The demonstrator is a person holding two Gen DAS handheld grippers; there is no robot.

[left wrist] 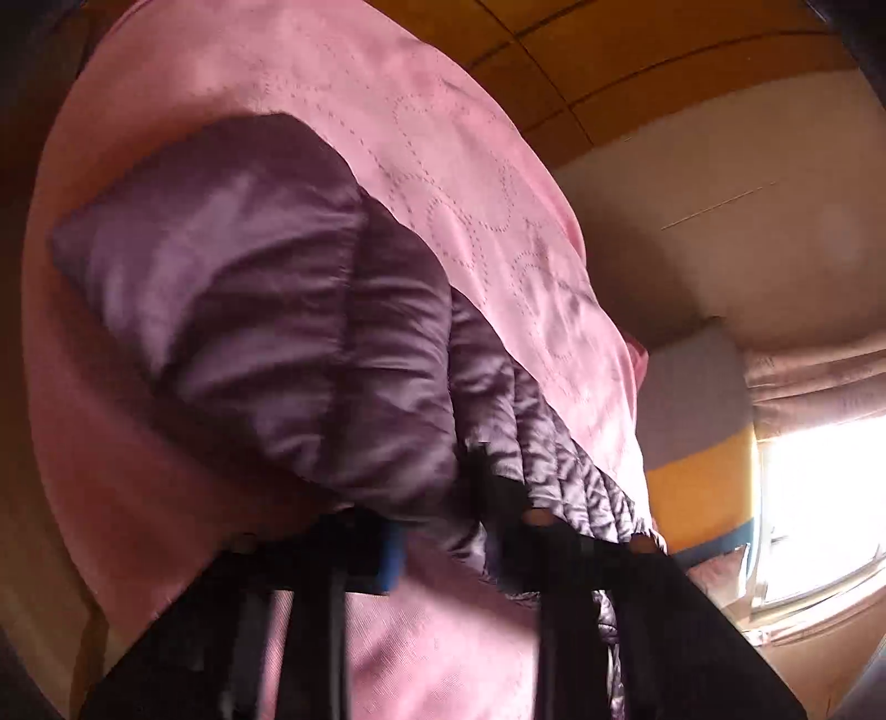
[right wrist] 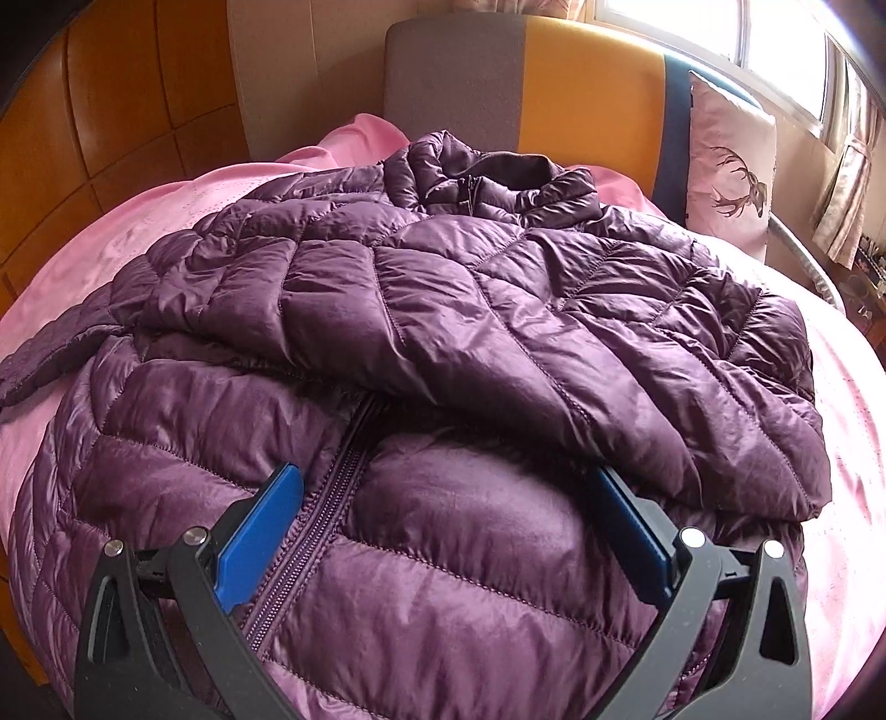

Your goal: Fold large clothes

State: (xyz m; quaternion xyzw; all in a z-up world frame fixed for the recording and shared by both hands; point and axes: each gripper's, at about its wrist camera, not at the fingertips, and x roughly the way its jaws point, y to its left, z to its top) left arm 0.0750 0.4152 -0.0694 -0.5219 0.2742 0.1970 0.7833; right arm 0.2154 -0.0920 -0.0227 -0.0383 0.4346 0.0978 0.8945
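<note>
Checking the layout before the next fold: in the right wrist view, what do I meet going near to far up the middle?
Right gripper, jacket zipper, folded-over sleeve, collar, headboard.

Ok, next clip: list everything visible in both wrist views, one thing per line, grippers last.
puffer jacket: one, purple, spread on the bed, one sleeve folded across its front
bedspread: one, pink, under the jacket
headboard: one, grey, orange and blue panels, behind the bed
pillow: one, pale pink with deer print, against the headboard
window: one, bright, behind the headboard
left gripper: black, blurred, shut on a jacket sleeve
right gripper: black, blue pads, open over the zipper
</note>
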